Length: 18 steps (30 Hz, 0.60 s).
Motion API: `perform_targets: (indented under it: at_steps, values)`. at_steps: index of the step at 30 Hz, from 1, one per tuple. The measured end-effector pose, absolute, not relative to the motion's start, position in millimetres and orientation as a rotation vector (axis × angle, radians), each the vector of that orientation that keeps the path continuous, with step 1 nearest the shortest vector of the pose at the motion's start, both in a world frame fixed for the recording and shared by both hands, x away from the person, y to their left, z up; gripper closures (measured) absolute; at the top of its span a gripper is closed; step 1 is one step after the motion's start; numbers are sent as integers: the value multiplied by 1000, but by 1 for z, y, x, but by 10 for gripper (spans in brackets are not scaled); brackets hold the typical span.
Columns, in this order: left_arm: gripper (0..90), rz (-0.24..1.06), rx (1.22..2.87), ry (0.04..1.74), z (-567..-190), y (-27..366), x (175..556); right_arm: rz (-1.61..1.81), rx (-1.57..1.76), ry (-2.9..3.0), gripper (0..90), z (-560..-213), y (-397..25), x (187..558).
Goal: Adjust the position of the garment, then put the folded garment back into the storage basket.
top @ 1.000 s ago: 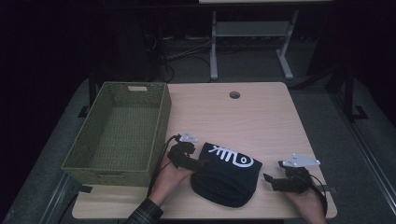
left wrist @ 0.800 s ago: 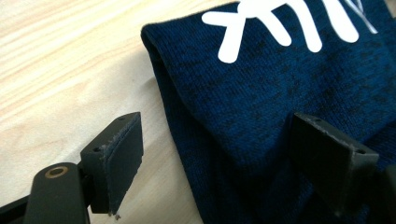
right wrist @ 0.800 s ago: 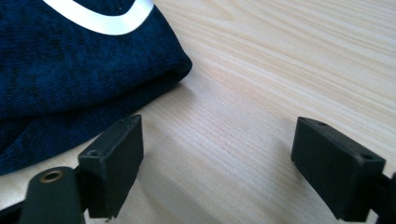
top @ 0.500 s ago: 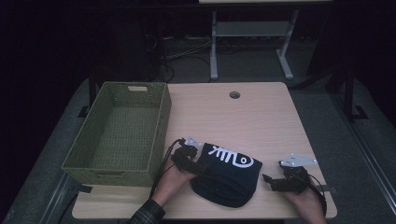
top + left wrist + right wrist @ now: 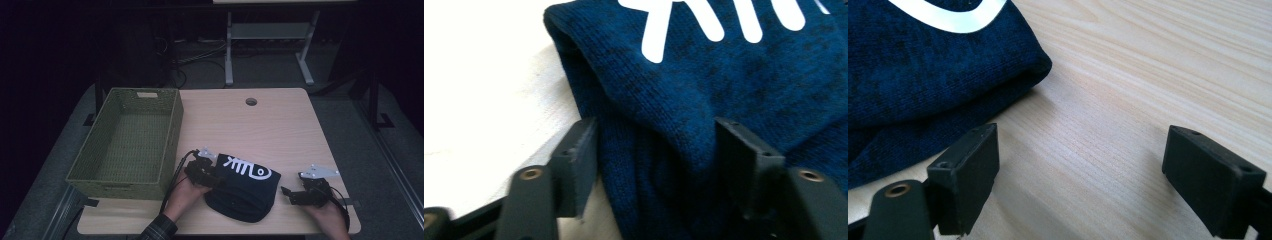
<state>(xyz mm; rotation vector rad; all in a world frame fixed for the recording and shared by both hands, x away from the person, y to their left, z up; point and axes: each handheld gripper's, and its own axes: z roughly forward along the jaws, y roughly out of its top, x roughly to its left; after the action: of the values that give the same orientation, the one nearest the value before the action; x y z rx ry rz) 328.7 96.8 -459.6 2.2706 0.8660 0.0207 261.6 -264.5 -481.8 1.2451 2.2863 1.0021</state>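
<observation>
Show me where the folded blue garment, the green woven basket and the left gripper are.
folded blue garment [image 5: 245, 192], high view, on the dark cloth below its white print.
green woven basket [image 5: 169, 135], high view, on its right wall.
left gripper [image 5: 651, 145], left gripper view, midway between its open jaws, which straddle the garment's edge.

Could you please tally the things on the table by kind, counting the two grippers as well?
Folded navy garment with white print: 1
Green woven basket: 1
Hand-held grippers: 2, left gripper and right gripper
Total: 4
</observation>
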Motion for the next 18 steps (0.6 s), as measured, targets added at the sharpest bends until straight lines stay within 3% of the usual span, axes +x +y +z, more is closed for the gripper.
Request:
perform_targets:
  at_steps: [2,3,18]
  values:
    - [409,10,2271,863,-459,97,329,1002,1245,2286,149,-482,-264,262]
    - [469,-9,2268,855,-460,97,329,1002,1245,2286,149,-482,-264,262]
    - [667,-33,2304,833,-455,91,328,1003,1245,2286,148,-482,-264,262]
